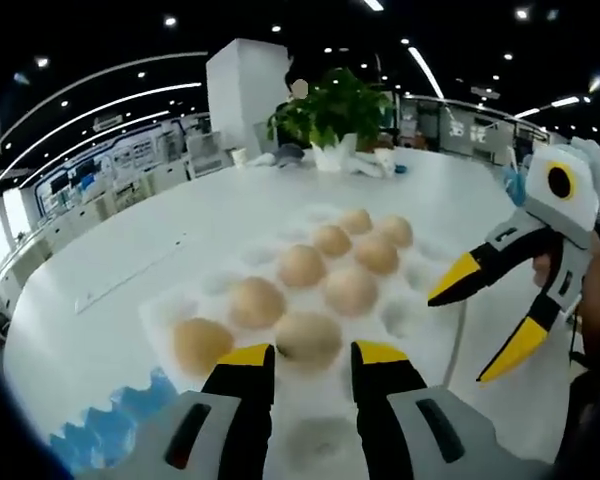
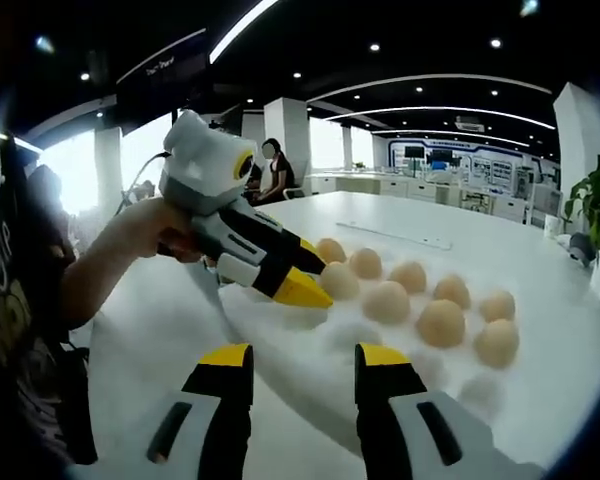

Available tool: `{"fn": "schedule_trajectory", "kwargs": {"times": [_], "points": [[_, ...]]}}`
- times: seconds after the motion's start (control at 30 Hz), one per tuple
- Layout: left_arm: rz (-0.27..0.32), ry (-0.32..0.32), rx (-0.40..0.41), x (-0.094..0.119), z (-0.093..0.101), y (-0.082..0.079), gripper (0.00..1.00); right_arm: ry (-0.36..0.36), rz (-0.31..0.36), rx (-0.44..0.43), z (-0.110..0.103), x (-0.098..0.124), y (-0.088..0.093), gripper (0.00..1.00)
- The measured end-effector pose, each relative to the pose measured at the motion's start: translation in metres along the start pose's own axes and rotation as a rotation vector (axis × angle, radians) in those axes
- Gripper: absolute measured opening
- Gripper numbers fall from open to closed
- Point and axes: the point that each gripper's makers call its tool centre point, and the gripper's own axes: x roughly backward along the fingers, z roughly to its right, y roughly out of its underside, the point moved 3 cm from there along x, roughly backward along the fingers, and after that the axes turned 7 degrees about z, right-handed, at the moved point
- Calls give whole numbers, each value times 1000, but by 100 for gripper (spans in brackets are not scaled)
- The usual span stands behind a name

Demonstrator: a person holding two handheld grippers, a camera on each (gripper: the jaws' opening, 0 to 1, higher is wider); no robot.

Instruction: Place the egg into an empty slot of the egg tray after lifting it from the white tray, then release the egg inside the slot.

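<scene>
A white moulded tray (image 1: 170, 305) (image 2: 280, 340) holds several tan eggs in its hollows, and some hollows at its edges stand empty. My left gripper (image 1: 312, 355) is open low over the tray's near end, with one egg (image 1: 308, 338) lying in its hollow just beyond the gap between the yellow tips. In the right gripper view a hand holds that left gripper (image 2: 315, 280) over the tray's near corner, beside an egg (image 2: 338, 281). My right gripper (image 2: 302, 355) (image 1: 456, 338) is open and holds nothing, hovering off the tray's side.
The tray lies on a large round white table (image 1: 130, 250). A blue scalloped edge (image 1: 110, 415) shows at the near left. A potted plant (image 1: 335, 110) and small items stand at the table's far side. A person's arm and body (image 2: 40, 300) are close by.
</scene>
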Motion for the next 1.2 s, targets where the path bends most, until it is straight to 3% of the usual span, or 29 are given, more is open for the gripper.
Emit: {"fn": "schedule_trajectory", "kwargs": {"times": [0.3, 0.53, 1.03, 1.17, 1.2], "points": [[32, 8, 75, -5, -1, -4, 30, 1, -15, 0, 3, -1, 4, 42], [42, -15, 7, -8, 1, -2, 26, 4, -20, 5, 4, -2, 5, 42], [104, -2, 12, -1, -1, -11, 19, 12, -28, 14, 6, -5, 5, 44], [96, 2, 28, -5, -2, -10, 21, 6, -29, 18, 1, -9, 5, 44], [65, 12, 40, -9, -2, -4, 23, 3, -29, 20, 0, -10, 5, 44]]}}
